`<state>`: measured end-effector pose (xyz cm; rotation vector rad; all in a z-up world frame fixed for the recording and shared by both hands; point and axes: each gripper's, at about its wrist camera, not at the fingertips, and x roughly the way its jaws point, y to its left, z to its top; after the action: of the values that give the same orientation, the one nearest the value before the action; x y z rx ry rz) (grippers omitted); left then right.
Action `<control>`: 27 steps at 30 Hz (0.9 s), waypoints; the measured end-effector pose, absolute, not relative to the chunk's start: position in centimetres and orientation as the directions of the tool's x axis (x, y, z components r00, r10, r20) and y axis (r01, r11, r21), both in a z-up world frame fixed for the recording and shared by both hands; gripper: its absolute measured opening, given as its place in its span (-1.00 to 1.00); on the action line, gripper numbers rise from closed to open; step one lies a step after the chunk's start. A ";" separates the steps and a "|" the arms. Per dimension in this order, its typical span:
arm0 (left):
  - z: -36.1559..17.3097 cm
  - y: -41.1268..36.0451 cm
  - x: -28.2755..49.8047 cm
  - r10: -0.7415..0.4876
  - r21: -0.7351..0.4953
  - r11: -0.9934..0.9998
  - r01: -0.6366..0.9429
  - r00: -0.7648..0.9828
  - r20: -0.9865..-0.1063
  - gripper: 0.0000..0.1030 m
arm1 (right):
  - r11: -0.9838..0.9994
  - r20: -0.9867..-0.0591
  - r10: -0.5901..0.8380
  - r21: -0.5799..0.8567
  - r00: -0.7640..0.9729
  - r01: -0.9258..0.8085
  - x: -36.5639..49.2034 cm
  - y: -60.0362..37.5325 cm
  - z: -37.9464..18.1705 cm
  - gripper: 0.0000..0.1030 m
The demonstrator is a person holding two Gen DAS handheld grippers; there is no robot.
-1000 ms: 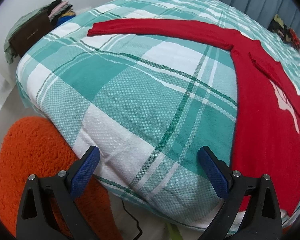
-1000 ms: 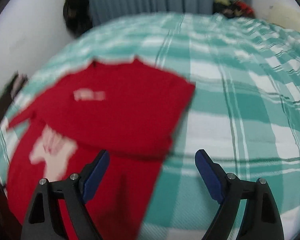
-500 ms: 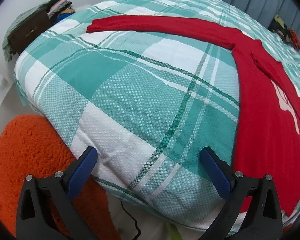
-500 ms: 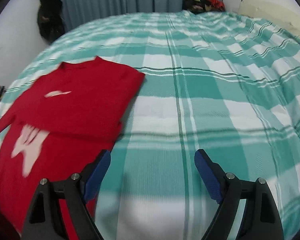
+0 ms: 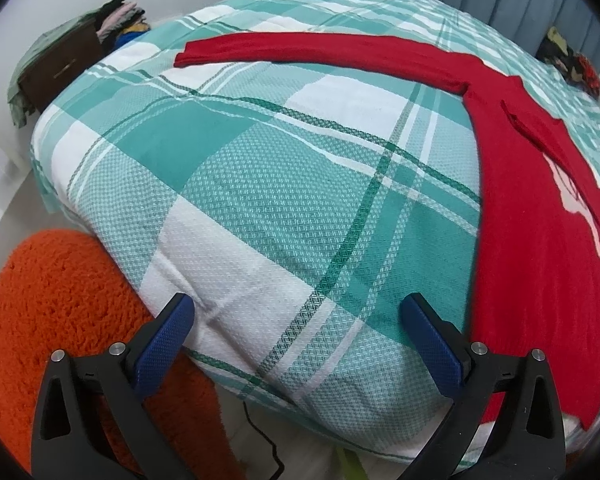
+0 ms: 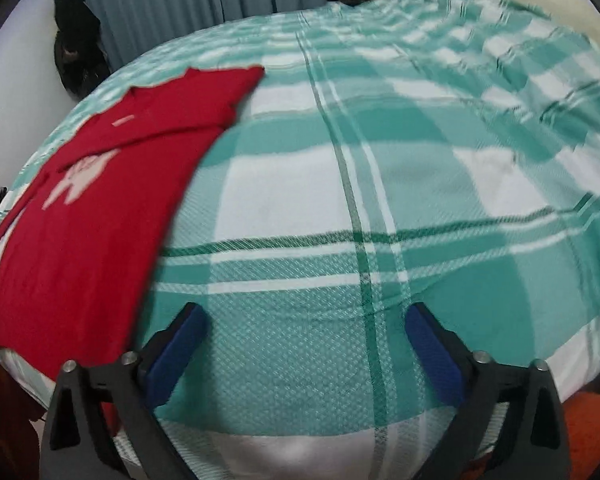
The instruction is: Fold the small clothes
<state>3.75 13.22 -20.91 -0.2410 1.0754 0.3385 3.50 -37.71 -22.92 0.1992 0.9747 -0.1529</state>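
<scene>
One red sweater point(image 5: 540, 264) flat on the plaid bedspread point(image 5: 284, 200), one sleeve point(image 5: 320, 50) outstretched (other side already folded in). Left gripper point(image 5: 300, 336) and right gripper point(image 6: 304, 340): jaws wide, right's just widened, nothing between. Advice: pinch sleeve cuff, fold squarely across body.

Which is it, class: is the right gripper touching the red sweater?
Apart: the right wrist view shows the right gripper open over bare plaid bedspread, red sweater beside it.

Both wrist views look steeply down, sharing the bed point(image 5: 260, 200) and red shirt point(image 6: 80, 220).
</scene>
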 end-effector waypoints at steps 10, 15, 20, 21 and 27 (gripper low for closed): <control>-20.9 12.8 3.6 0.109 -0.047 0.939 -0.340 0.428 -0.897 0.99 | 0.964 -0.808 -0.020 0.140 0.589 0.225 2.8 -38.1 -24.2 1.00; -20.5 12.9 3.3 0.052 -0.092 0.947 -0.306 0.432 -0.900 0.99 | 0.965 -0.807 -0.024 0.136 0.590 0.224 2.9 -38.0 -24.2 1.00; -19.2 12.8 2.8 -0.027 -0.174 0.947 -0.271 0.472 -0.881 0.98 | 0.966 -0.807 -0.030 0.129 0.590 0.226 2.8 -37.9 -24.2 1.00; -18.9 12.6 2.6 -0.040 -0.186 0.947 -0.261 0.479 -0.877 0.97 | 0.966 -0.807 -0.029 0.129 0.589 0.225 2.8 -37.9 -24.2 1.00; -16.5 12.9 3.2 -0.109 -0.249 0.944 -0.215 0.508 -0.855 0.97 | 0.966 -0.807 -0.029 0.129 0.589 0.225 2.8 -37.9 -24.2 1.00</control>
<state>3.18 12.94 -16.46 -0.3449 1.0420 0.0652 2.80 -37.92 -24.20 0.2278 0.9309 -0.1498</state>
